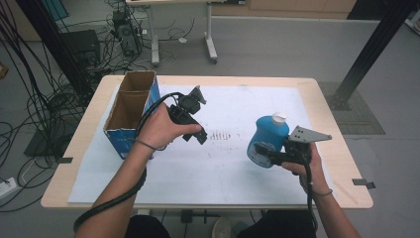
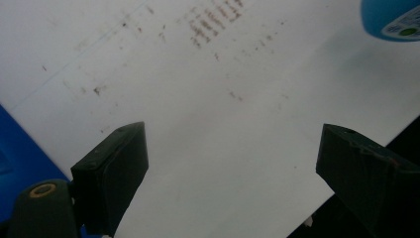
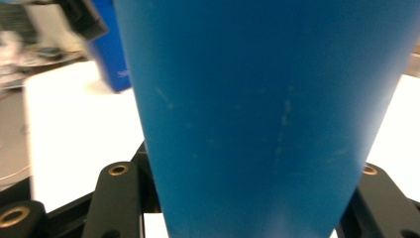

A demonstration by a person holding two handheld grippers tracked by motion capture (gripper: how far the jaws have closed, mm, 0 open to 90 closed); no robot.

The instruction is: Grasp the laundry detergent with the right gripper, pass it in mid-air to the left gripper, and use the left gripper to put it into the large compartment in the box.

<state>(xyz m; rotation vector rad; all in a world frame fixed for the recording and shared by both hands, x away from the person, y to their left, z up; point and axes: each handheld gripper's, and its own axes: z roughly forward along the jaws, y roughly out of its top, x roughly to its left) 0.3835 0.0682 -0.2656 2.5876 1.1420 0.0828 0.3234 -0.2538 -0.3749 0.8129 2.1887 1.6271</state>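
Observation:
A blue bottle (image 1: 268, 138) with a white cap is lifted off the white sheet (image 1: 213, 168) at the right and leans to the left. My right gripper (image 1: 271, 156) is shut on its lower body. In the right gripper view the bottle (image 3: 257, 114) stands between the two black jaws of the right gripper (image 3: 242, 203). At the middle left a hand holds my left gripper (image 1: 197, 133) above the sheet. Its jaws are open around nothing, as the left gripper (image 2: 228, 148) view shows, with the bottle's base (image 2: 391, 17) at the top right corner.
An open cardboard box (image 1: 131, 111) with blue sides stands at the table's left, close behind the left hand; its blue side (image 2: 20, 148) borders the left jaw. The wooden table edge (image 1: 341, 163) frames the stained sheet. Cables and table legs lie on the floor beyond.

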